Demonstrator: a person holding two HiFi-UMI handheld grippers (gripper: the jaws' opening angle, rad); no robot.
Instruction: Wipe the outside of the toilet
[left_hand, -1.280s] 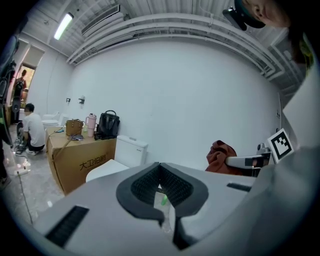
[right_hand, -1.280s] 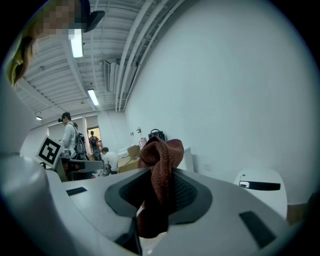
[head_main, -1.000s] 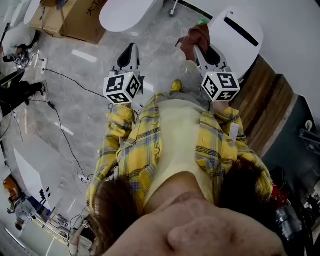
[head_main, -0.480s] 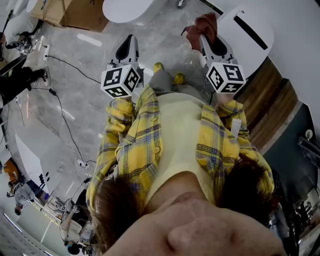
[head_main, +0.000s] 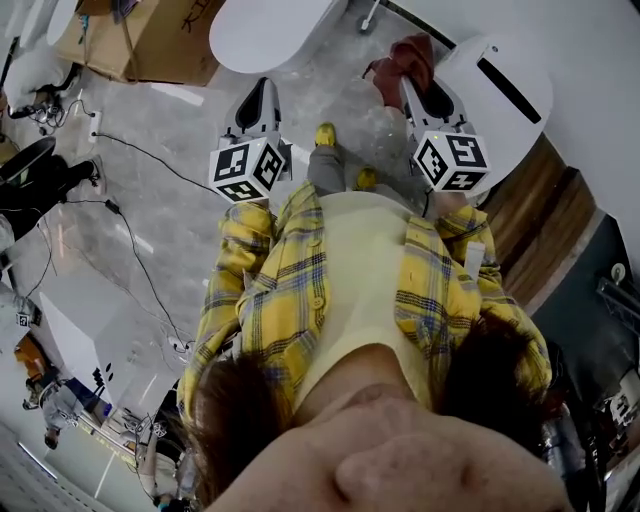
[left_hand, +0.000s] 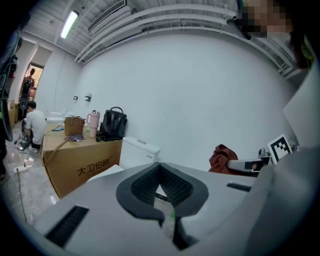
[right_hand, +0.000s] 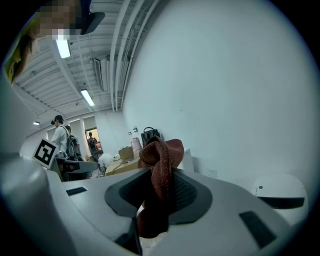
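The smooth, round white toilet (head_main: 500, 70) stands at the floor's edge by the wall, just beside the right tool (head_main: 410, 88). That tool is held out front and pinches a soft, knitted red-brown cloth (head_main: 395, 62). The left tool (head_main: 260, 92), held alongside, looks closed on nothing.

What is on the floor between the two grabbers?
In the head view, the person's yellow shoes and grey trouser legs stand between the left gripper and the right gripper.
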